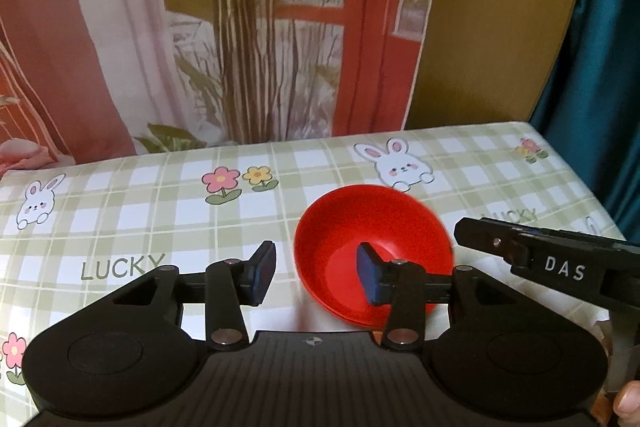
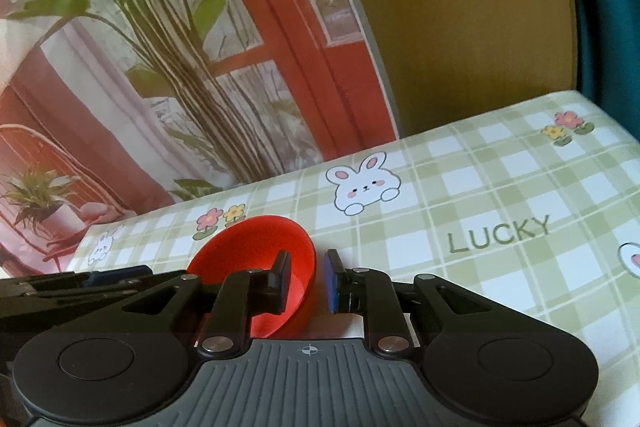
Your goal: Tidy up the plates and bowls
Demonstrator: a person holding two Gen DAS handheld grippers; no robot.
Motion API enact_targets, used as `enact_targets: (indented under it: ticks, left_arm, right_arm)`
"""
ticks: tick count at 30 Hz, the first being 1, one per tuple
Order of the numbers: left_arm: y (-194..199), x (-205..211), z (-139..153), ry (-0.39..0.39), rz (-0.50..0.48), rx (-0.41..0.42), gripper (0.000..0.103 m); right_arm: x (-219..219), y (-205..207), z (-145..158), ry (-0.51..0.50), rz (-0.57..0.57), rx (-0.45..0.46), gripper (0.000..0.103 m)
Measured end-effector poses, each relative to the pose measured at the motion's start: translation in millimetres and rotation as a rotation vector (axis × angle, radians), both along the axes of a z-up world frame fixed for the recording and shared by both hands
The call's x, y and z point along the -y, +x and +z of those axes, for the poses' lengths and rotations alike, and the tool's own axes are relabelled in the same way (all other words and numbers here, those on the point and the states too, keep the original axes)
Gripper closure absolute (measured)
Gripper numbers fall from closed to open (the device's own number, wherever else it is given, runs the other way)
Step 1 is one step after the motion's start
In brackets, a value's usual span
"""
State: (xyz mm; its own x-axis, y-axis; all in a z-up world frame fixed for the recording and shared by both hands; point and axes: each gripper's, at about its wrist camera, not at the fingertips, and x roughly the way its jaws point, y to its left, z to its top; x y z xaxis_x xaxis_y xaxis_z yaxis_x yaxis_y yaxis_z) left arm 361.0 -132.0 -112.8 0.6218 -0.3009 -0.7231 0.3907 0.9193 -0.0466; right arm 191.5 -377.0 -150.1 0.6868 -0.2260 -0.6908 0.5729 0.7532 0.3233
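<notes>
The bowl (image 2: 256,259) rim sits loosely between the right tool's (image 2: 308,281) barely parted pads; the left tool (image 1: 316,277) is open, empty. The bowl could be tipped.

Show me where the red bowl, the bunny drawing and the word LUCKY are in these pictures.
red bowl (image 1: 352,227): left wrist view, on its inner wall.
bunny drawing (image 2: 362,187): right wrist view, on the bunny's white face on the tablecloth.
word LUCKY (image 2: 498,235): right wrist view, on the middle letter C.

A plain red bowl (image 1: 374,227) sat on a surface (image 1: 160,211) covered in pale green-and-white check printed with white rabbits, pink and yellow flowers and green "LUCKY" lettering.
</notes>
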Motion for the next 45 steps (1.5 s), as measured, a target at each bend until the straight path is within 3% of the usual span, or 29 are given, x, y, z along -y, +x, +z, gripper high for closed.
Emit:
enact_targets:
  ticks: [19, 35, 45]
  left_arm:
    - [-77, -6, 38, -0.062, 0.022, 0.121, 0.056]
    - [-126, 3, 41, -0.150, 0.035, 0.119, 0.056]
    - [-148, 28, 35, -0.163, -0.023, 0.098, 0.053]
  right_arm:
    - [-31, -67, 48, -0.198, 0.011, 0.002, 0.085]
    - [-43, -120, 71, -0.304, 0.116, -0.093, 0.085]
    - [-34, -147, 78, -0.317, 0.125, -0.127, 0.083]
